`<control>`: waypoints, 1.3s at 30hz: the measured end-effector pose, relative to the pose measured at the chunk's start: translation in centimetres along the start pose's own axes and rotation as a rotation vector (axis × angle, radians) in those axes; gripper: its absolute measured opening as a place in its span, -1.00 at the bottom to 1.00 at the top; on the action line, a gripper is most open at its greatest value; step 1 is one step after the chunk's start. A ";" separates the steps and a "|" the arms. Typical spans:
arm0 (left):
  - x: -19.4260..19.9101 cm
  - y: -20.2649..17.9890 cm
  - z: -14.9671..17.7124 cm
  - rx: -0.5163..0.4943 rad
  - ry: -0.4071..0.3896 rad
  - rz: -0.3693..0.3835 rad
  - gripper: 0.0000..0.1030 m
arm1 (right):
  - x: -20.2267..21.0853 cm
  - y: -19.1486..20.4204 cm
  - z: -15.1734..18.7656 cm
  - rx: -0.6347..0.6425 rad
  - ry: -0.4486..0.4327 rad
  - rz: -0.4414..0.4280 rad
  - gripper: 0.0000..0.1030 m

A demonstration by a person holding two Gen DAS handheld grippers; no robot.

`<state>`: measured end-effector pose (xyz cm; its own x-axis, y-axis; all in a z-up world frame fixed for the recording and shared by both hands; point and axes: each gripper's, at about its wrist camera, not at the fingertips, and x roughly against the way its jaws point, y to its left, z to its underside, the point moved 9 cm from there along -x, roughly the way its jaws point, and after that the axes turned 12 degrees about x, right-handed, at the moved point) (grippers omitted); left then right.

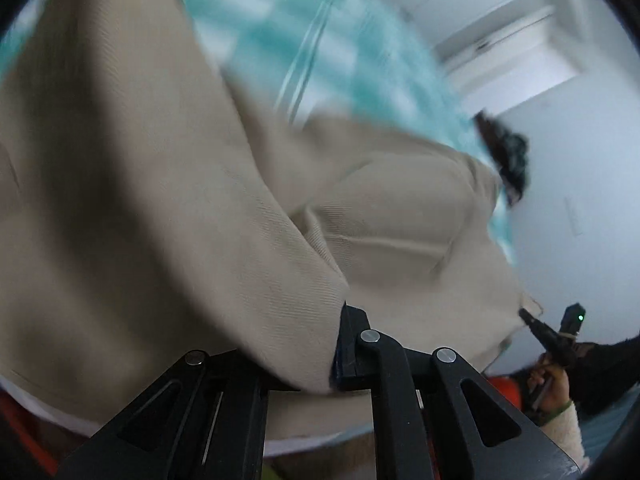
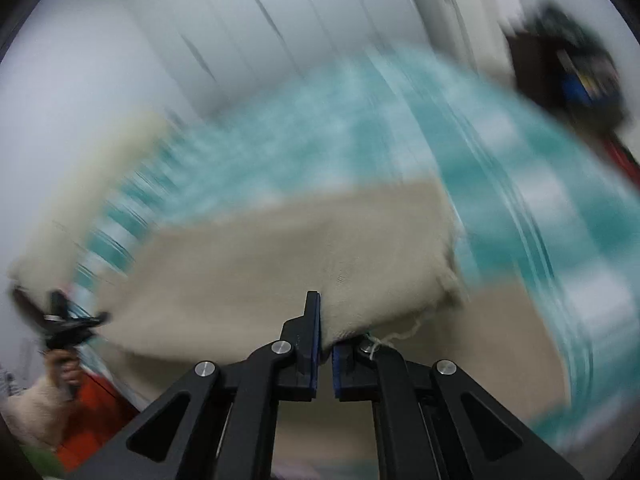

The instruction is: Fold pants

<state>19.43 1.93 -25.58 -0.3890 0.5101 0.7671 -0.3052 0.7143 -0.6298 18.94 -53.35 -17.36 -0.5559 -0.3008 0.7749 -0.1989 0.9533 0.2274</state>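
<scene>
The beige pants fill most of my left wrist view, a broad sheet of twill cloth draped over and in front of my tongs, with soft folds and a seam running across the part further right. They hang above a teal-and-white checked cover, which shows blurred behind them. In my right wrist view the same pants stretch as a wide band from the left edge across to a frayed corner on the right, with a loose thread trailing near the tongs.

My left gripper is pressed together on the pants: cloth spills over its fingers and only one dark fingertip pokes out from under the fabric edge. My right gripper is likewise pinching the pants; its blue-lined pads stand nearly together with the cloth's lower edge caught between them.

Each view shows the other tool. In the left view, the right gripper meets the far right edge of the pants, held by a hand in a cream fuzzy sleeve. In the right view, the left gripper sits at the left end of the cloth, with a hand below it.

Around all this, the checked cover is heavily smeared by motion. A pale wall lies beyond, a dark blurred object sits at the cover's far edge, and something orange-red shows low down.
</scene>
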 end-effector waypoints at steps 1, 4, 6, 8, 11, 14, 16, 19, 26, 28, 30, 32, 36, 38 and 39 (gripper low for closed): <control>-0.8 0.0 0.7 -0.014 0.005 -0.027 -0.91 | -2.0 -1.2 2.1 -0.010 0.091 0.048 -0.91; -0.6 -1.0 0.5 -0.072 -0.015 -0.053 -0.91 | -4.2 -2.7 5.4 -0.053 0.185 0.085 -0.91; 0.2 -1.4 0.1 -0.069 -0.026 -0.042 -0.91 | -3.7 -2.9 5.1 -0.054 0.159 0.087 -0.91; -0.2 -1.2 -0.4 -0.063 -0.031 -0.041 -0.91 | -3.1 -2.7 4.5 -0.054 0.123 0.076 -0.89; -0.4 -1.0 0.1 -0.066 -0.027 -0.045 -0.91 | -3.2 -3.3 4.3 -0.096 0.108 0.060 -0.60; -0.8 -0.7 0.6 -0.081 -0.024 -0.044 -0.91 | -1.5 -3.5 4.2 -0.151 0.042 0.036 0.08; -1.0 -1.0 0.7 -0.092 -0.030 -0.042 -0.91 | -0.7 -4.0 3.9 -0.202 -0.009 0.028 0.10; -0.6 -1.5 0.5 -0.101 -0.040 -0.033 -0.91 | -0.4 -6.1 4.0 -0.356 -0.049 0.003 -0.76; 0.1 -6.2 4.3 -0.261 -0.014 -0.005 -0.84 | 2.8 -7.8 1.6 -0.246 -0.106 0.193 -0.95; -2.3 -6.2 6.0 -0.305 0.041 -0.049 -0.84 | 3.8 -9.6 2.2 -0.248 -0.097 0.266 -0.95; -3.7 -5.3 6.5 -0.296 0.062 -0.093 -0.83 | 3.0 -12.1 4.2 -0.281 -0.028 0.332 -0.95; -3.8 -4.9 6.4 -0.267 0.071 -0.070 -0.84 | 1.9 -12.6 5.6 -0.301 0.021 0.345 -0.95; -3.5 -4.8 6.4 -0.271 0.075 -0.067 -0.83 | 1.3 -12.6 6.3 -0.258 0.044 0.387 -0.95; -3.5 -4.8 6.7 -0.278 0.070 -0.077 -0.84 | 1.3 -12.8 6.2 -0.259 0.045 0.385 -0.95; -3.5 -4.8 6.8 -0.280 0.068 -0.080 -0.84 | 1.2 -12.9 6.2 -0.258 0.047 0.387 -0.95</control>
<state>16.37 -6.54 -26.06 -0.3114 0.4713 0.8252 -0.0775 0.8529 -0.5164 15.82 -66.19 -22.97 -0.5109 0.0739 0.8565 0.2264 0.9727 0.0511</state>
